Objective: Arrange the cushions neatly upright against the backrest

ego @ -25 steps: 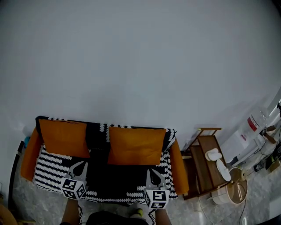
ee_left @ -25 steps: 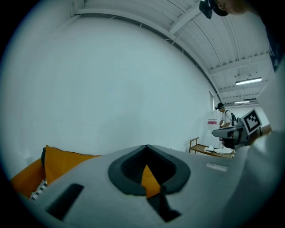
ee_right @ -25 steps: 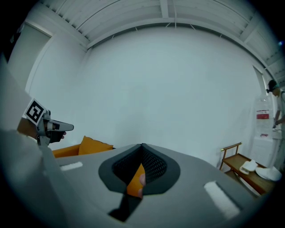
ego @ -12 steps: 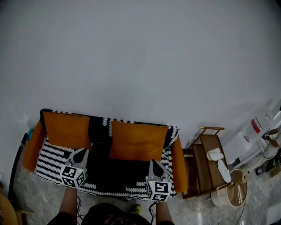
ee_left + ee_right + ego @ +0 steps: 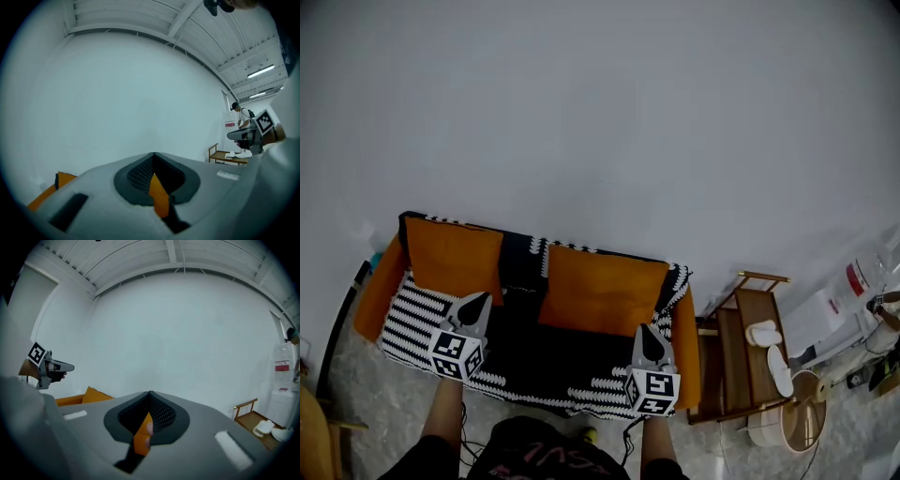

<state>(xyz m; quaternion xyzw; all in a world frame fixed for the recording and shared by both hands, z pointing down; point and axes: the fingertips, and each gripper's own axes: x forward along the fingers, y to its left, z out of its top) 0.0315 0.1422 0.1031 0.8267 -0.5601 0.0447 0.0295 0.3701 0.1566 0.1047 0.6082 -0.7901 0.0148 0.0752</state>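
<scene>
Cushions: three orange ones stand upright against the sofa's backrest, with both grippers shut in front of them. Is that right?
Not three. The head view shows two orange cushions upright against the backrest: the left cushion and the right cushion. The left gripper and right gripper are shut in front of them.

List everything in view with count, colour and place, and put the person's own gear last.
sofa: one, orange, against the white wall
throw: one, black and white, over the sofa's seat and backrest
left cushion, right cushion: two, orange, upright against the backrest, apart
side table: one, brown wood, right of the sofa
slippers: two, white, on the side table
tub: one, pale wood, on the floor right of the side table
appliance: one, white, far right, kind unclear
left gripper: one, grey, shut, over the seat's left
right gripper: one, grey, shut, over the seat's right
</scene>
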